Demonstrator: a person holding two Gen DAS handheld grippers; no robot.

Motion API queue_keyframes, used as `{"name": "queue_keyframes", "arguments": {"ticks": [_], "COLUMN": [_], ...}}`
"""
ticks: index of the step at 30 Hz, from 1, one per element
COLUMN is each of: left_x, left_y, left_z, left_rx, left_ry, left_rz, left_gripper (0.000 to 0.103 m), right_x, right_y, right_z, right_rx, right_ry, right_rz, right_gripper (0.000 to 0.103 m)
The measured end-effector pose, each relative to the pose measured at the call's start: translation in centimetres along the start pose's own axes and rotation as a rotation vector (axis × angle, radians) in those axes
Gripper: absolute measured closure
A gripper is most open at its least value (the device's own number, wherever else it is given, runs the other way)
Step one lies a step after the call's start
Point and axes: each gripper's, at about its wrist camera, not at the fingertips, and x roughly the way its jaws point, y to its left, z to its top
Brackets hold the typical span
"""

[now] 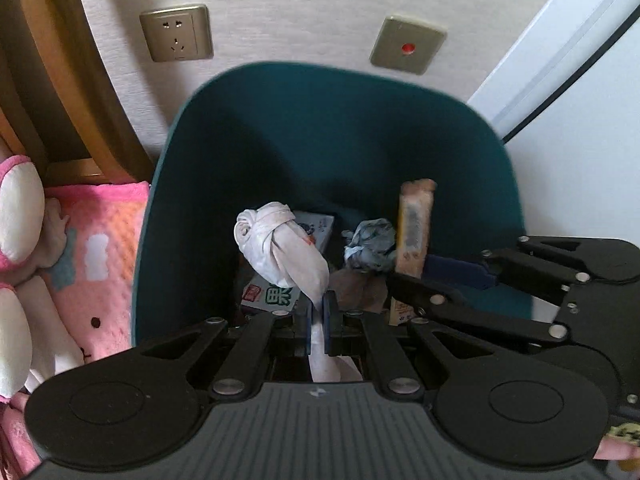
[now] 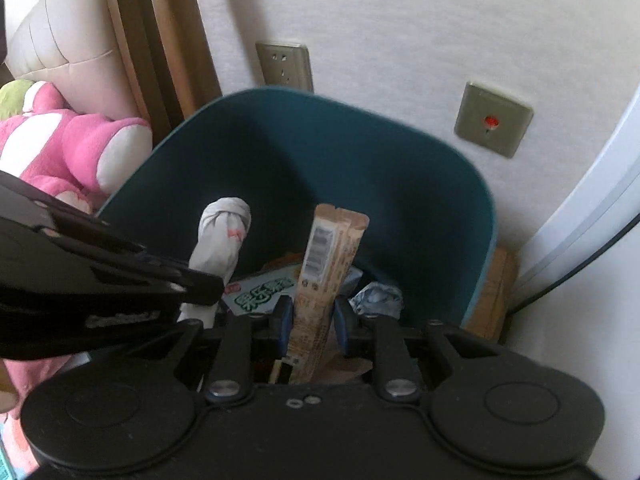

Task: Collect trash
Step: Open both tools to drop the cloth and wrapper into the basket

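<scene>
A dark teal trash bin (image 1: 280, 128) stands against the wall; it also shows in the right wrist view (image 2: 360, 152). My left gripper (image 1: 319, 312) is shut on a knotted white cloth-like wad (image 1: 280, 240) and holds it over the bin's mouth. My right gripper (image 2: 312, 320) is shut on a long tan snack wrapper (image 2: 328, 256), upright over the bin; it shows in the left wrist view (image 1: 414, 228) too. Inside the bin lie a green-and-white box (image 2: 260, 292) and a crumpled grey-blue paper (image 1: 370, 244).
Two wall plates sit behind the bin: a power socket (image 1: 176, 34) and a plate with a red light (image 1: 406, 46). A pink plush toy (image 2: 60, 140) and pink blanket (image 1: 104, 248) lie left. A white panel (image 1: 560, 60) stands right. A cardboard piece (image 2: 492, 292) lies beside the bin.
</scene>
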Motion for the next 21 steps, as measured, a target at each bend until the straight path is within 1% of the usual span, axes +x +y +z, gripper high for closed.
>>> {"name": "queue_keyframes", "arguments": {"ticks": [5,8,10,12,13,16,18,21], "left_x": [0.8,0.6,0.3,-0.2,-0.5,-1.5,-2.4,-3.8], "left_y": [0.7,1.0,1.1,1.1,1.1,1.3,1.4,1.6], "left_z": [-0.1,-0.4,-0.6,-0.8,-0.9,-1.4,-1.9,-2.6], "left_rx": [-0.024,-0.031,-0.034,-0.029,-0.027,-0.025,-0.026,-0.017], "left_ry": [0.018,0.018,0.013,0.007,0.000,-0.027,-0.050,-0.086], "left_rz": [-0.008,-0.001,-0.009,0.001,0.002,0.000,-0.001,-0.006], "left_gripper": [0.098,0.097,0.095,0.090,0.090,0.088,0.080,0.075], "right_x": [0.5,0.4,0.2,-0.4,-0.5,-1.5,-2.3,-3.6], "right_y": [0.3,0.2,0.3,0.4,0.5,0.5,0.4,0.3], "right_z": [0.2,0.6,0.7,0.6,0.7,0.6,0.3,-0.1], "right_rx": [-0.040,-0.043,-0.056,-0.072,-0.077,-0.076,-0.062,-0.036], "right_ry": [0.023,0.018,0.010,0.000,-0.006,-0.031,-0.049,-0.078], "right_rz": [0.011,0.032,0.037,0.039,0.039,0.048,0.058,0.073], "right_gripper": [0.079,0.077,0.077,0.077,0.077,0.071,0.069,0.065]}}
